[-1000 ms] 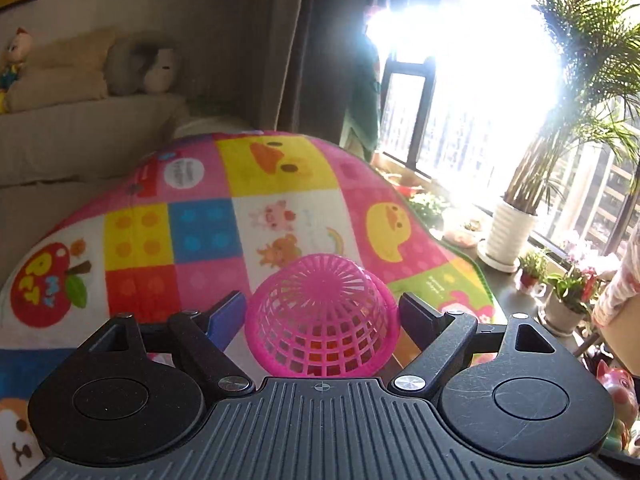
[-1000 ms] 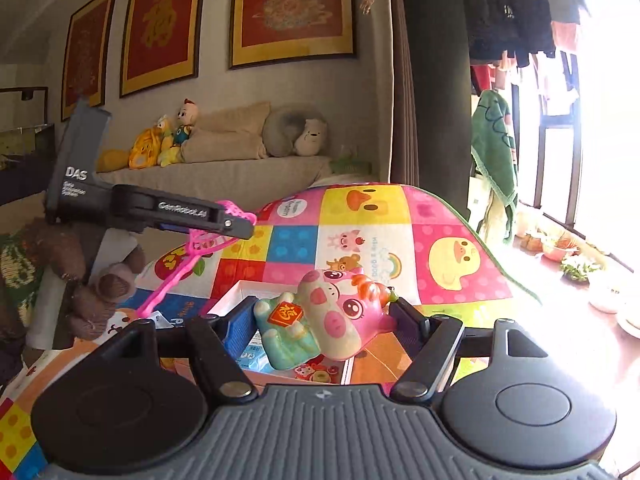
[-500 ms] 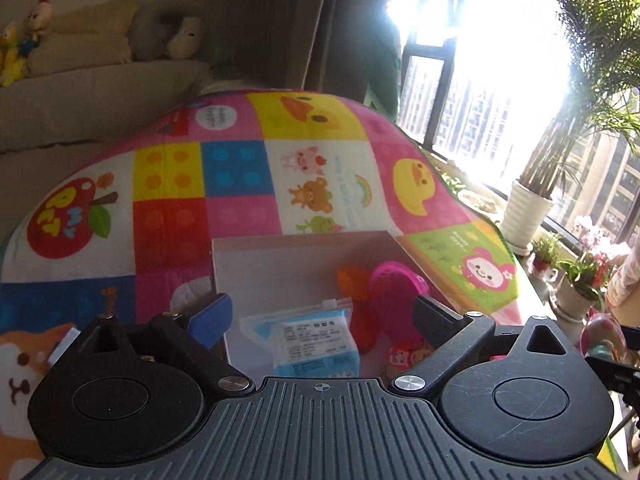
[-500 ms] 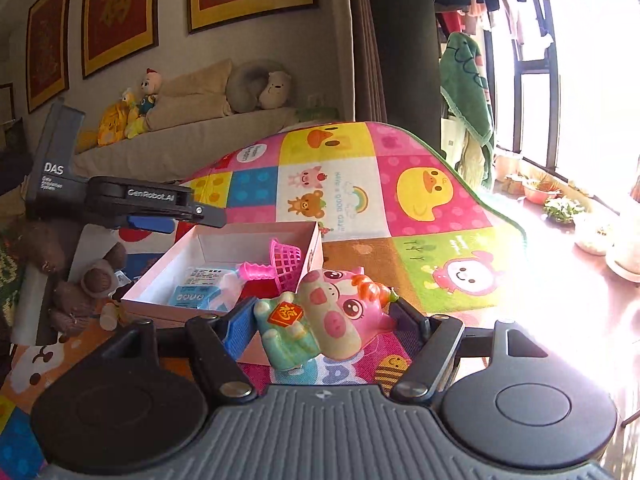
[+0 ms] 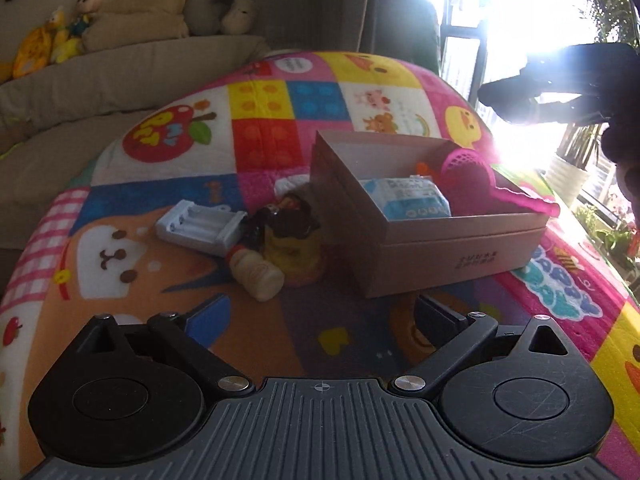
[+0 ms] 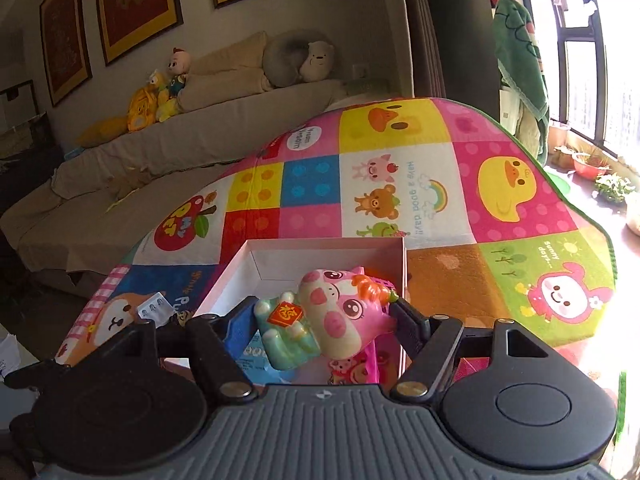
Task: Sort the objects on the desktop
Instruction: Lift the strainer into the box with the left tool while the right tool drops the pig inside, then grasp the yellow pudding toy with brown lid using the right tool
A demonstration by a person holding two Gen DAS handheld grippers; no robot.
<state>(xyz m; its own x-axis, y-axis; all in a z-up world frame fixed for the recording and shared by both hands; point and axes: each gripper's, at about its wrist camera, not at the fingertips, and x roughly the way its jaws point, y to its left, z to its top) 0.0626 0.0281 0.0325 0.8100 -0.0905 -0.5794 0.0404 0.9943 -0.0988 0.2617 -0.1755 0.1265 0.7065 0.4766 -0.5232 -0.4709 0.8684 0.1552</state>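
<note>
The desk carries a patchwork play mat (image 5: 256, 140). An open cardboard box (image 5: 460, 240) rests on the mat, its long axis running from near-left to far-right in the left wrist view. Inside the box, a pink mesh basket (image 5: 468, 168) lies on its side, handle over the right wall, beside a blue-and-white packet (image 5: 408, 198).

The right claw (image 6: 324, 320) is clamped on a pink pig figurine (image 6: 336, 320), held above the near end of the box. The figurine lies tilted, long axis crosswise between the fingers, head toward the right finger, face toward the camera.

The left claw (image 5: 320, 312) stands wide apart with nothing between the fingers, over bare mat in front of the box.

Left of the box lie a white battery charger (image 5: 200, 226), a dark-haired yellow figurine (image 5: 292, 236) and a small cream bottle (image 5: 258, 274) on its side, cap pointing away.
</note>
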